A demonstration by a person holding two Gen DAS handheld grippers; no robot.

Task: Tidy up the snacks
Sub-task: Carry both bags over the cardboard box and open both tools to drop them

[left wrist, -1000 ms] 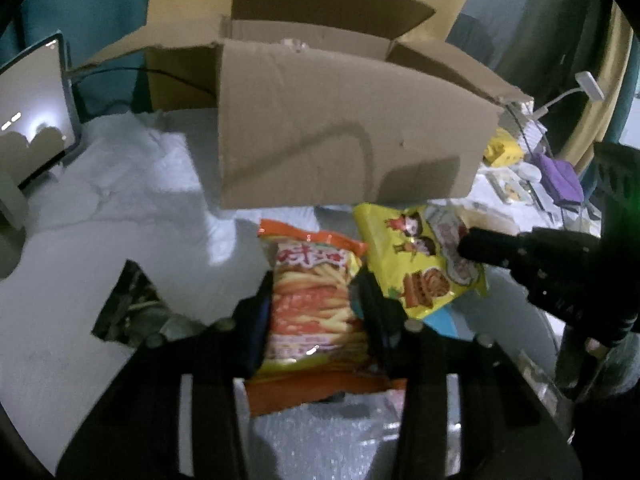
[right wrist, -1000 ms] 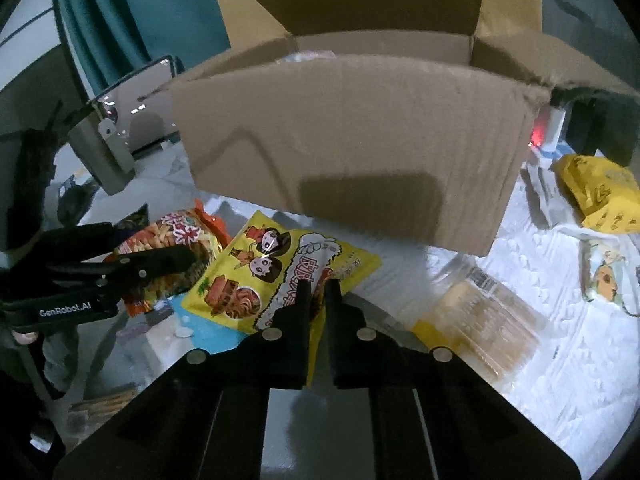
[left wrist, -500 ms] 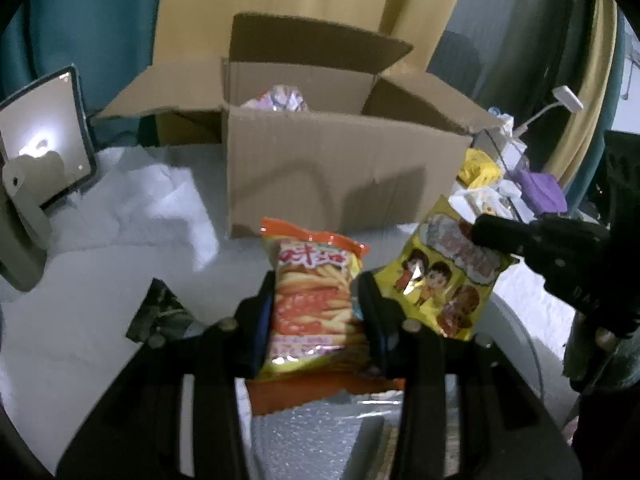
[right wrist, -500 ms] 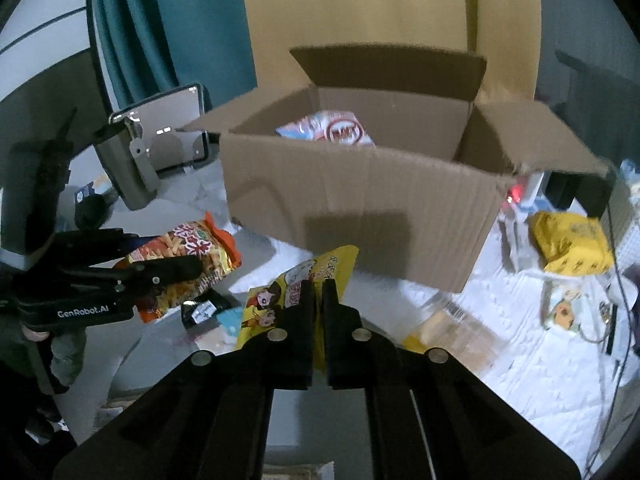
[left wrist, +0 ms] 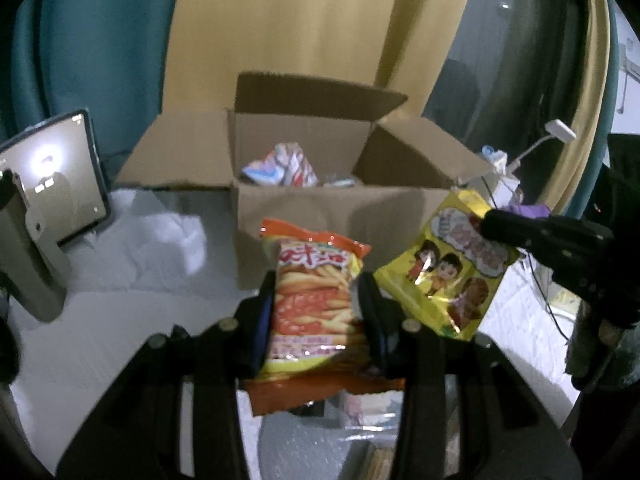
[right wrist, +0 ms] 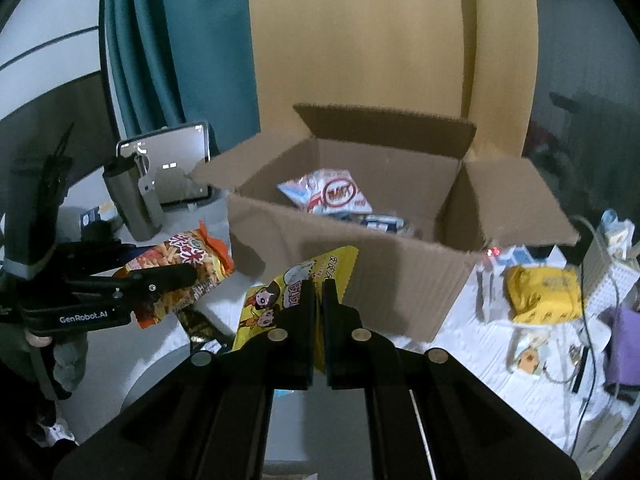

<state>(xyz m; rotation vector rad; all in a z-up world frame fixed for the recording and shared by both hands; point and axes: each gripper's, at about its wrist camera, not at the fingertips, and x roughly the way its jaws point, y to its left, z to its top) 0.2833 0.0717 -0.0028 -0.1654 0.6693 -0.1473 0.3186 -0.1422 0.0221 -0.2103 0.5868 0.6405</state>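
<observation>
My left gripper [left wrist: 316, 284] is shut on an orange fries snack bag [left wrist: 314, 304] and holds it in the air in front of the open cardboard box [left wrist: 340, 204]. My right gripper [right wrist: 319, 288] is shut on the edge of a yellow cartoon snack bag [right wrist: 280, 300], also lifted before the box [right wrist: 360, 264]. The yellow bag [left wrist: 448, 280] hangs to the right in the left wrist view; the orange bag [right wrist: 188, 264] shows at left in the right wrist view. A white and blue snack pack [right wrist: 332, 196] lies inside the box.
A phone on a grey stand [right wrist: 160, 184] stands left of the box. A yellow packet [right wrist: 544, 292], a purple item [right wrist: 624, 332], cables and small things lie on the white cloth at right. A dark packet [right wrist: 200, 324] lies on the table below the bags.
Both grippers have risen with their bags off the table. The box top and its contents now show from above.
</observation>
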